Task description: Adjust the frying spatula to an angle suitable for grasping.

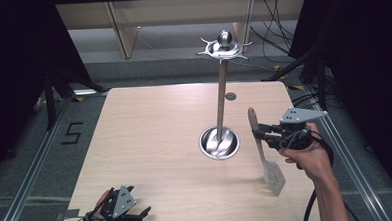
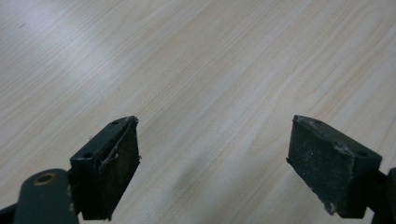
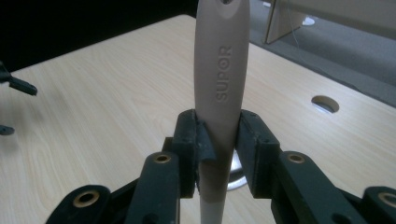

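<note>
Our right gripper (image 1: 256, 133) pinches the handle of a slotted spatula (image 1: 264, 150), holding it up in the air just right of the tall metal hanging rack (image 1: 222, 97) on the wooden table (image 1: 150, 142). Our left gripper (image 1: 138, 213) rests spread wide and empty at the near edge. The smooth handle could slip or swing, we think, and the spatula might bump the rack and tip it.

Lab recording bay: bare wooden table (image 1: 150, 142), black curtains (image 1: 16, 58), loose floor cables (image 1: 276, 37), metal rails (image 1: 31, 172).
</note>
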Demonstrator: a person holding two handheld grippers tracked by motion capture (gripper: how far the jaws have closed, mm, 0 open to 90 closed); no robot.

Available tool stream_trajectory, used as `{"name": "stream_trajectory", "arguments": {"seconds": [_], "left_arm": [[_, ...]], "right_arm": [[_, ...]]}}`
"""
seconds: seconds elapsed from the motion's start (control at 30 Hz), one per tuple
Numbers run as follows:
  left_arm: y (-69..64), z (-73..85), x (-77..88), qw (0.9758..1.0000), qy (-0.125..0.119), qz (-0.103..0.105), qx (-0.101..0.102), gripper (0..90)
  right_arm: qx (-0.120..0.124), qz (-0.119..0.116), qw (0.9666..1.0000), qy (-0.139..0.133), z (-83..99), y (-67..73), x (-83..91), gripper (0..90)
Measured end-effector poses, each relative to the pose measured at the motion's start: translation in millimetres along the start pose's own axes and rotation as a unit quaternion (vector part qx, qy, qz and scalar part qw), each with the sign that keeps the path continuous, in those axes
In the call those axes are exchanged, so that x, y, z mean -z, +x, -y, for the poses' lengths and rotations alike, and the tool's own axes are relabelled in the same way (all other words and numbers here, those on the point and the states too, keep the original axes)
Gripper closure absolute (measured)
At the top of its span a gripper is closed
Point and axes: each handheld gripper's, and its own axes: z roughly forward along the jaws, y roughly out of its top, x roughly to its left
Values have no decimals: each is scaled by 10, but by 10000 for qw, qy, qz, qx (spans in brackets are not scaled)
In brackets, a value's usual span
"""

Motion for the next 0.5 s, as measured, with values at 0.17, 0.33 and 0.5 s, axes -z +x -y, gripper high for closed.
{"name": "stream_trajectory", "arguments": {"seconds": [0.17,0.33,0.5], "left_arm": [[2,0,2,10000,20,21,-12,159],[1,-1,5,10000,5,18,-2,159],[2,2,-10,10000,8,-27,-27,159]], "right_arm": [[-55,-79,9999,-82,-57,28,35,708],[-16,-142,9997,-194,-108,31,8,708],[-86,-104,9993,-363,-158,45,8,708]]}}
